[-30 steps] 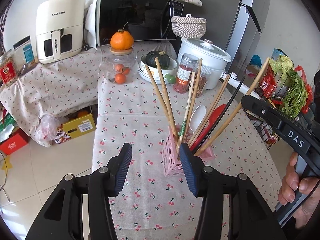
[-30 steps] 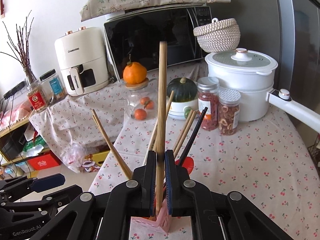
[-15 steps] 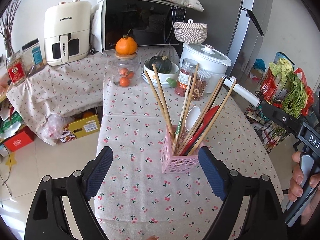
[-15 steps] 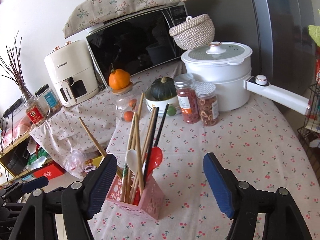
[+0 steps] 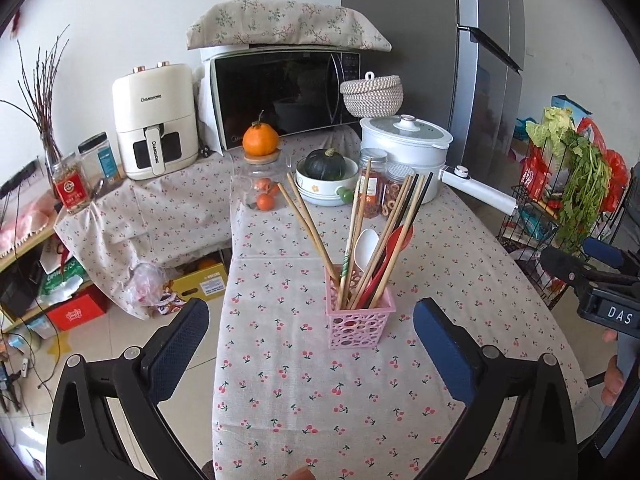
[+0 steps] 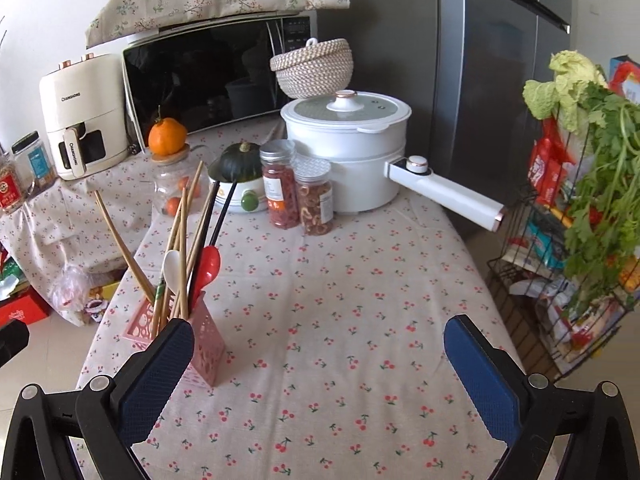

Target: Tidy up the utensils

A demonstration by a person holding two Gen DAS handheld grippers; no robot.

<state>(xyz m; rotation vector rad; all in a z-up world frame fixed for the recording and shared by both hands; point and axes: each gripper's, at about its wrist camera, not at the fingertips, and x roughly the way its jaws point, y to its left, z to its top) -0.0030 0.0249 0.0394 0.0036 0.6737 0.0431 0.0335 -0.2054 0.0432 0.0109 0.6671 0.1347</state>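
A pink perforated holder [image 5: 356, 326] stands on the cherry-print tablecloth [image 5: 304, 400]. It holds several wooden and black chopsticks [image 5: 360, 240], a white spoon [image 5: 366, 242] and a red spoon [image 5: 400, 236]. My left gripper [image 5: 310, 306] hangs short of the holder, jaws opening wide with nothing between them. In the right wrist view the holder [image 6: 208, 344] sits at the left, partly behind my left finger [image 6: 156, 364], with the chopsticks [image 6: 182, 240] fanning upward. My right gripper [image 6: 318, 322] is also opening wide over bare cloth, empty.
At the table's far end stand a white pot [image 6: 348, 152] with a long handle [image 6: 448, 196], two spice jars [image 6: 298, 184], a squash in a bowl [image 5: 326, 172] and a fruit jar [image 5: 260, 184]. A wire rack of vegetables [image 6: 580, 220] stands at the right.
My right gripper let go of the wooden chopstick, which now stands in the holder. Both grippers opened wide and drew back and up from the holder.
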